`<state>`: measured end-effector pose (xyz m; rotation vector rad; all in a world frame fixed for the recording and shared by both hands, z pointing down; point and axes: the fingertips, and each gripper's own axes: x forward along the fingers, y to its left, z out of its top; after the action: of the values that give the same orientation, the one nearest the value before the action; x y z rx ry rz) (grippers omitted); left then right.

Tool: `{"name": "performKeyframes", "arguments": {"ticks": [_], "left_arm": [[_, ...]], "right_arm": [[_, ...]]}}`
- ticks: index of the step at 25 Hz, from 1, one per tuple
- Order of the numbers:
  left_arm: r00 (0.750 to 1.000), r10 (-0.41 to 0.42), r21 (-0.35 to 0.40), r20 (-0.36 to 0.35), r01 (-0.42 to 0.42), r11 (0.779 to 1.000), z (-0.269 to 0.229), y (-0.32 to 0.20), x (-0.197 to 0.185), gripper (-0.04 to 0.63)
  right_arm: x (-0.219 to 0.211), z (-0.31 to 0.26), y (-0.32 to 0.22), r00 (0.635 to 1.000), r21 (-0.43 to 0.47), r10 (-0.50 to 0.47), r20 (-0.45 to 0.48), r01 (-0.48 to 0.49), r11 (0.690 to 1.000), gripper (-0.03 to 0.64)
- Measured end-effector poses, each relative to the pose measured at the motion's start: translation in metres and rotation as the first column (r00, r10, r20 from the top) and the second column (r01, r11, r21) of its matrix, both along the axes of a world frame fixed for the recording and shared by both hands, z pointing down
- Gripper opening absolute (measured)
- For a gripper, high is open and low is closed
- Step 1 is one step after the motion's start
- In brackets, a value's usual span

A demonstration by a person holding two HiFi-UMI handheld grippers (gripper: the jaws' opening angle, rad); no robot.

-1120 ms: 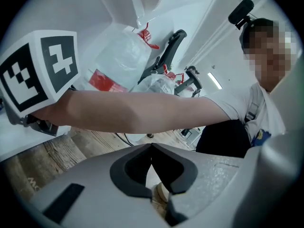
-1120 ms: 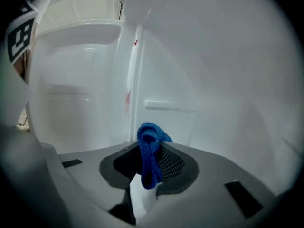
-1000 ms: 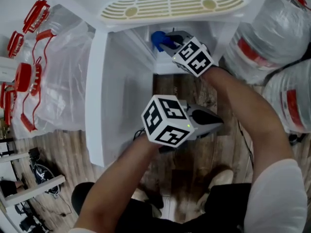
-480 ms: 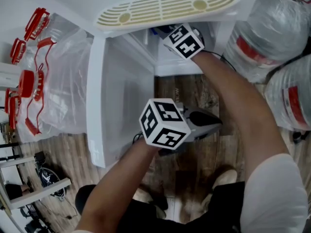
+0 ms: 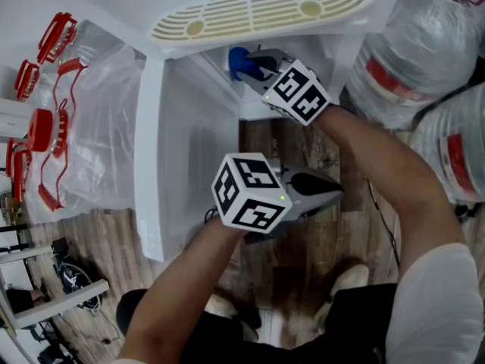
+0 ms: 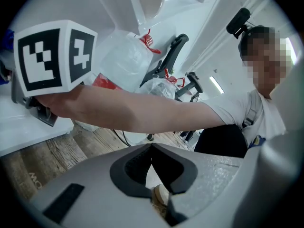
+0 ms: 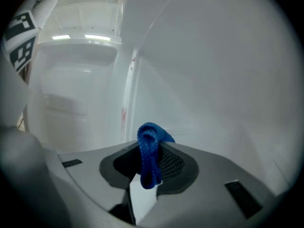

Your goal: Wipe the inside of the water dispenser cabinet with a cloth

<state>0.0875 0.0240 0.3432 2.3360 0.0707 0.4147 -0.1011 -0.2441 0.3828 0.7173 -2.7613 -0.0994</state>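
Head view: right gripper (image 5: 256, 67) at top centre, jaws clamped on blue cloth (image 5: 239, 59), just inside cabinet (image 5: 216, 73). Left gripper (image 5: 330, 194) mid-frame, jaws closed, empty. Best approach: firm pinch, cloth pressed flat against white wall, overlapping strokes.

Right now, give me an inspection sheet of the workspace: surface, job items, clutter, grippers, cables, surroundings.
Surface: wood-plank floor; nothing seen spilled.
Job's things: white cabinet door open; blue cloth just inside the cabinet opening.
Clutter: clear bags with red handles left of the cabinet.
Grippers: right gripper shut on the cloth; left gripper shut with nothing between its jaws, held over the floor outside the cabinet.
Cables: dark cable on the floor.
Surroundings: wrapped water bottles at right; slotted drip tray above the opening.
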Motion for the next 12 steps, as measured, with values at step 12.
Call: {"name": "performKeyframes", "arguments": {"ticks": [12], "left_arm": [[1.0,-0.012,0.005,0.001,0.012,1.0,0.0,-0.001,-0.001,0.0]], "right_arm": [[0.026,-0.055,-0.057,0.976,0.106,0.199,0.084,-0.207,0.973,0.086]]}}
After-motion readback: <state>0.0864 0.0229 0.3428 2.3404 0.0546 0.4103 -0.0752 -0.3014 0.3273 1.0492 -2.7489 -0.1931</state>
